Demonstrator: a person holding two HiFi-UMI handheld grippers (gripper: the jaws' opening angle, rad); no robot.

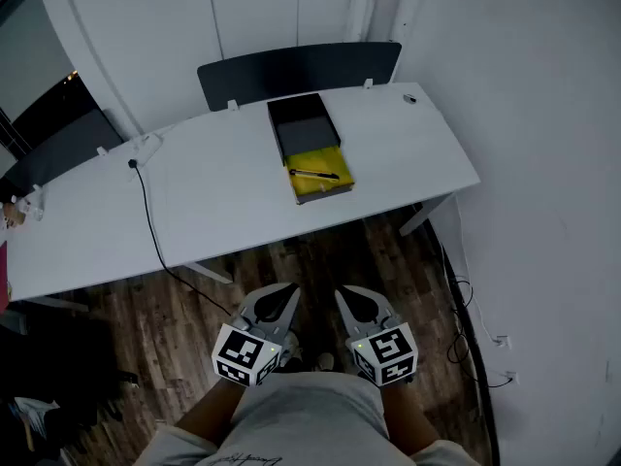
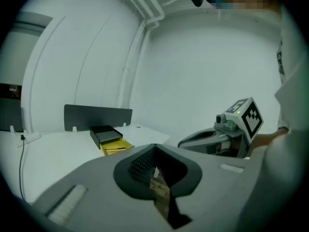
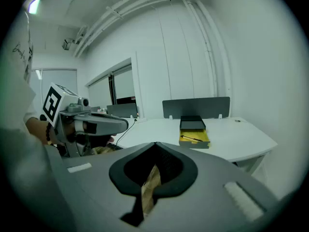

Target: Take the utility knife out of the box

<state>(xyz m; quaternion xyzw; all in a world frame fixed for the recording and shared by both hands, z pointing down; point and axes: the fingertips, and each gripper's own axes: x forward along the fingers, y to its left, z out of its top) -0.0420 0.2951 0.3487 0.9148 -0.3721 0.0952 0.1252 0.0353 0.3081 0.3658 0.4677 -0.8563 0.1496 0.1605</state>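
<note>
On the white table [image 1: 223, 197] lies an open box: a black sleeve [image 1: 303, 124] with a yellow tray [image 1: 322, 184] slid out towards me. A dark, thin utility knife [image 1: 313, 174] lies across the tray; it also shows in the left gripper view [image 2: 116, 149] and the right gripper view [image 3: 192, 138]. My left gripper [image 1: 281, 297] and right gripper [image 1: 351, 301] hang side by side close to my body over the wooden floor, well short of the table. Both are shut with nothing between their jaws [image 2: 154, 146] [image 3: 155, 144].
A black cable [image 1: 150, 226] runs from a white adapter [image 1: 146, 145] over the table's front edge to the floor. A dark divider panel [image 1: 301, 71] stands along the back edge. A small object [image 1: 409, 98] lies at the far right corner. Loose cables [image 1: 464, 318] trail by the right wall.
</note>
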